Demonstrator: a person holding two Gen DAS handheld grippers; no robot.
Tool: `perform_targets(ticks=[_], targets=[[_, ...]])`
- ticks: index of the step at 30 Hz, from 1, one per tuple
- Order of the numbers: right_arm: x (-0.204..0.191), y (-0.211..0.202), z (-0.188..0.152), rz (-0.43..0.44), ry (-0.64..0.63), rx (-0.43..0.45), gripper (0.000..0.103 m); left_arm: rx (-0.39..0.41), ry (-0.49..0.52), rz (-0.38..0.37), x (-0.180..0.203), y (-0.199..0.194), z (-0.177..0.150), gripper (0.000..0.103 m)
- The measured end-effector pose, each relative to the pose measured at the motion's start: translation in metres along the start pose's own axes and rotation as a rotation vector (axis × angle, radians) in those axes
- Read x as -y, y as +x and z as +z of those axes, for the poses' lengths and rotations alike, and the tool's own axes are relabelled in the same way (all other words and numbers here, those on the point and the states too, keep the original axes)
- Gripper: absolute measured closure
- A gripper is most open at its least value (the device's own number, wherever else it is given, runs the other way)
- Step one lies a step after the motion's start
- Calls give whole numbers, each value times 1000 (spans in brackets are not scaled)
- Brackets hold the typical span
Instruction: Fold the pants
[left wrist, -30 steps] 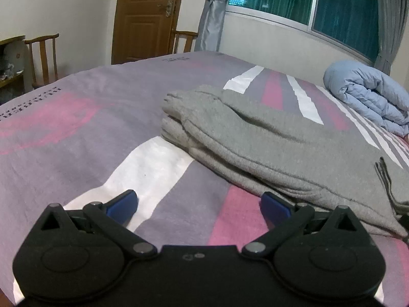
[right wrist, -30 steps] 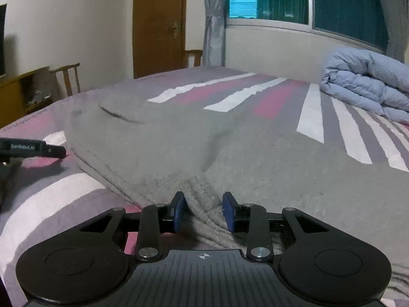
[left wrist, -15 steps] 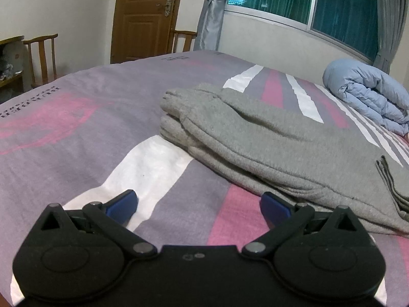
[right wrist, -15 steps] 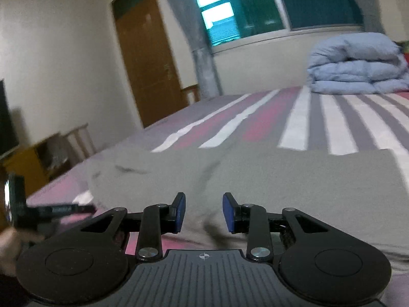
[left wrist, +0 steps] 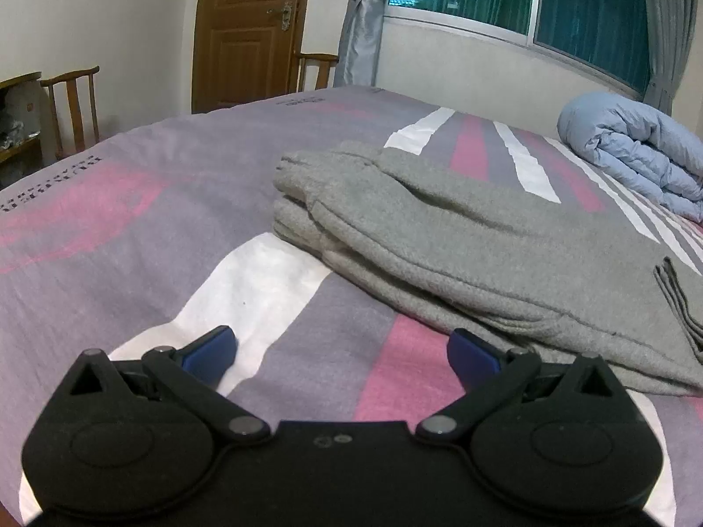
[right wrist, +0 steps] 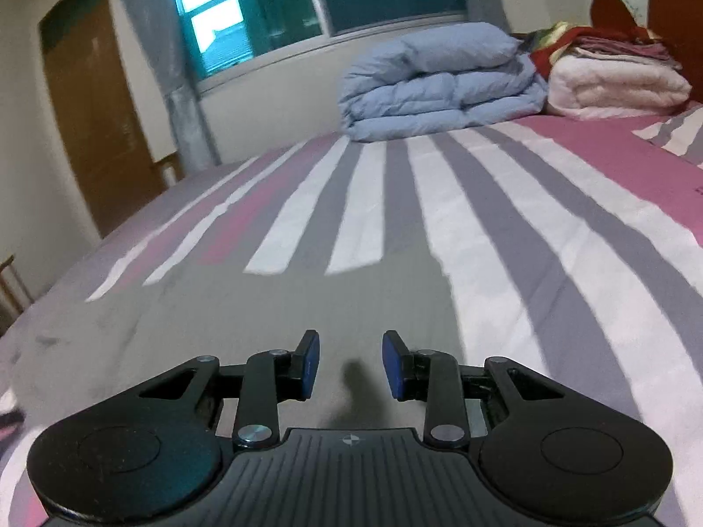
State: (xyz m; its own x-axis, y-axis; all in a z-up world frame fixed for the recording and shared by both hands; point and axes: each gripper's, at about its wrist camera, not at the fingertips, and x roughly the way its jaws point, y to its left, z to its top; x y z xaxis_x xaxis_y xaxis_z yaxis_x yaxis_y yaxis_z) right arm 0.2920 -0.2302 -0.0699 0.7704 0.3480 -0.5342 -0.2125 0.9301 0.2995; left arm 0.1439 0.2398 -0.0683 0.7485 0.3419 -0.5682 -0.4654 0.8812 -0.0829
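Observation:
Grey fleece pants (left wrist: 461,237) lie folded in layers on the striped bed, stretching from centre to the right edge of the left wrist view. My left gripper (left wrist: 340,351) is wide open and empty, low over the bedsheet just in front of the pants' near edge. In the right wrist view the pants (right wrist: 272,307) spread flat and blurred under and ahead of my right gripper (right wrist: 350,362), which is open, empty and held above the fabric.
The bed (left wrist: 132,202) has a purple, pink and white striped sheet. A folded light-blue duvet (right wrist: 439,83) and a pile of white and red bedding (right wrist: 615,74) sit at the far end. A wooden chair (left wrist: 72,110) and door (left wrist: 246,30) stand beyond the bed.
My right gripper let go of the pants fabric, lifted away and swung to the right, now facing the duvet. My left gripper has stayed nearly still.

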Motion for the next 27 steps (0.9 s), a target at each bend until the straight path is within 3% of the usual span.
perform_targets(ticks=[2, 7, 10, 11, 13, 16, 18, 23, 25, 27], targets=[[9, 34, 0, -27, -13, -130, 71, -2, 4, 8, 1, 1, 0, 6], [13, 30, 30, -5, 17, -37, 71, -1, 14, 14, 2, 2, 2, 6], [17, 60, 28, -17, 1, -118, 71, -5, 17, 16, 2, 4, 2, 6], [18, 63, 25, -16, -11, -108, 71, -6, 19, 18, 3, 5, 3, 6], [13, 56, 24, -27, -33, -81, 70, -7, 16, 17, 2, 7, 4, 6], [20, 25, 15, 39, 33, 30, 70, -6, 14, 14, 1, 6, 4, 6], [22, 20, 2, 30, 39, -24, 70, -4, 7, 8, -1, 5, 4, 6], [23, -24, -18, 37, 30, -5, 70, 30, -88, -47, -11, -4, 8, 6], [16, -35, -26, 87, 25, -2, 68, 31, -100, -56, -12, -4, 7, 6], [-2, -39, -35, 134, -32, -4, 58, 26, -96, -58, -12, -3, 6, 6]])
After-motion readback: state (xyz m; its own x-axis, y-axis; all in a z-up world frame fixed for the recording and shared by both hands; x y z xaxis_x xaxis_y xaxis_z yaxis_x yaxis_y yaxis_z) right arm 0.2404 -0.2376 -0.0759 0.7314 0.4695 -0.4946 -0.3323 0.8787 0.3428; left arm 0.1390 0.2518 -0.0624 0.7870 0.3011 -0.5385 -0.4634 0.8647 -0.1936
